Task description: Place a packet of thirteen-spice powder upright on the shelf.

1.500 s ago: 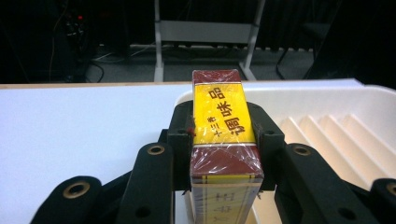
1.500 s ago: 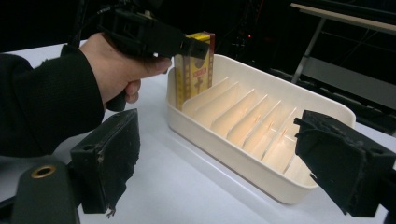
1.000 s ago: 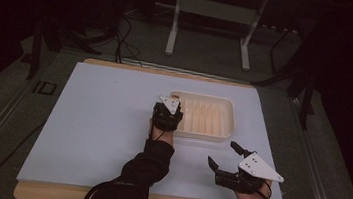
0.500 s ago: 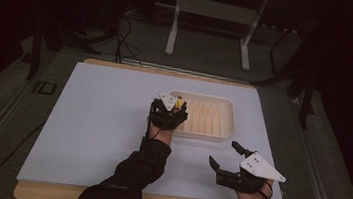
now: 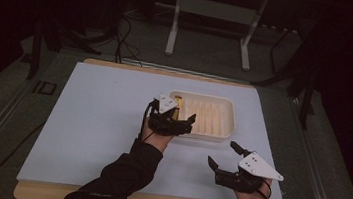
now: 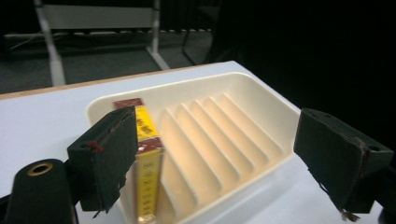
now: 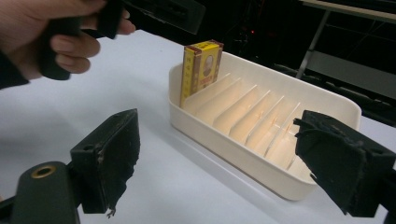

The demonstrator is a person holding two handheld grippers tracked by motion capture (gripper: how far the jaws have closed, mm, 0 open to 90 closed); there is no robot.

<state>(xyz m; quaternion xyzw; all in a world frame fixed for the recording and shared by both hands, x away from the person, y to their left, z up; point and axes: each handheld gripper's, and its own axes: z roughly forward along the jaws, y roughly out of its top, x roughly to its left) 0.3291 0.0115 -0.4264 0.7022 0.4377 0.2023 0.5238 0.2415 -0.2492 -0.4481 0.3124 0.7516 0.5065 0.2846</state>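
Your left claw is spread, gripping nothing, at the near edge of the tray. The box stands upright in the end slot, just ahead of its left jaw, apparently placed. Your right claw, also spread, hovers nearby; remaining slots sit unfilled.

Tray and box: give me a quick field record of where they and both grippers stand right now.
tray: cream ribbed tray on the white table top, right of centre
box: yellow and red box upright in the tray's end slot, against the end wall
left gripper: open, at the tray's near edge by the box, not touching it
right gripper: open, holding nothing, nearer the person than the tray
other slots: nothing in them
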